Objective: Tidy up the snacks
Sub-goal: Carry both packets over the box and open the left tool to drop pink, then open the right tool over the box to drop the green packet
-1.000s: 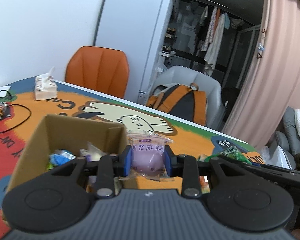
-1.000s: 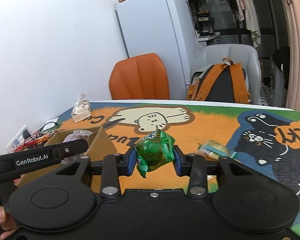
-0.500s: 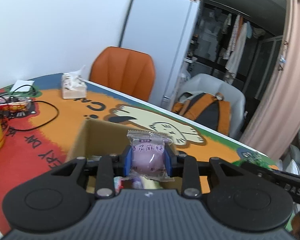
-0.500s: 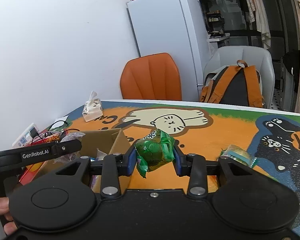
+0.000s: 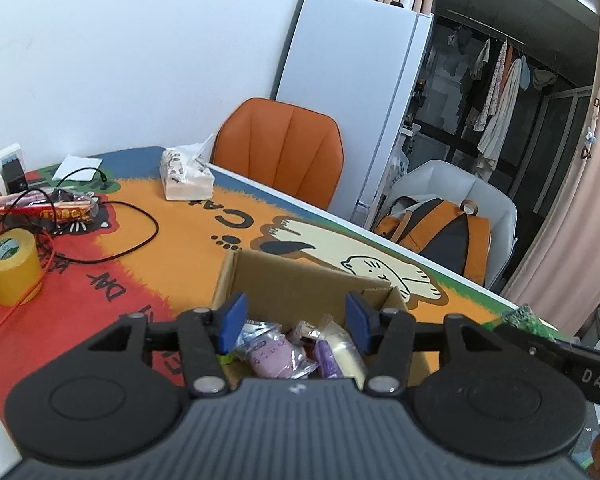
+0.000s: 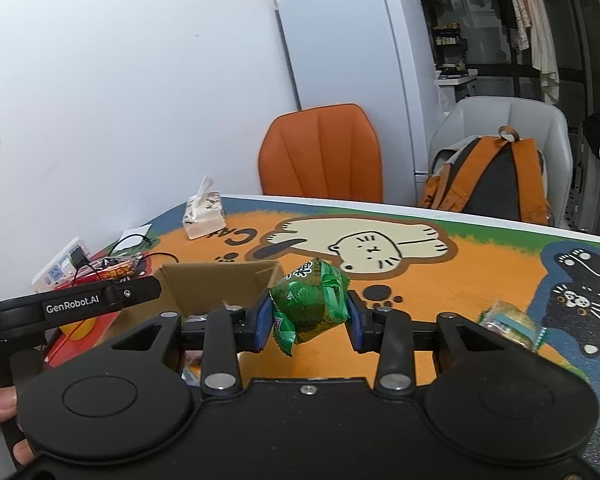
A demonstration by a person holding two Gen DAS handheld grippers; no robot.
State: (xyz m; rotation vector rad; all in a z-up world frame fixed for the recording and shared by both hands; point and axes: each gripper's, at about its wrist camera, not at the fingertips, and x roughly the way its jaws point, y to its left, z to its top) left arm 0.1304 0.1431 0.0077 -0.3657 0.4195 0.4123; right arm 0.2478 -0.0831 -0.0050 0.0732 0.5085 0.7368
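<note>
A table (image 5: 188,240) covered by a cartoon mat in orange, red, green and blue, printed with a cream cat and the letters "CAT", stands against a white wall. Behind it are an orange chair (image 5: 280,148), a white fridge (image 5: 352,100), and a grey chair holding an orange-and-black backpack (image 5: 440,228). Pink curtains and hung clothes fill the right side of the room.

On the mat lie a tissue pack (image 5: 186,178), a roll of yellow tape (image 5: 10,266), a black cable and a red snack wrapper (image 5: 56,210).

An open cardboard box (image 5: 300,280) sits on the mat. Inside it lie several wrapped snacks, among them a pale purple snack packet (image 5: 272,356) with unreadable print.

The left gripper (image 5: 296,320) hangs over the box with its jaws opening; nothing is pressed between its blue pads, and the purple packet lies below them in the box.

The right gripper (image 6: 308,312) is clenched on a green snack packet (image 6: 310,306), held above the mat just right of the box. Another small packet (image 6: 508,320) lies on the mat to the right. The left tool's arm reads "GenRobot.AI".
</note>
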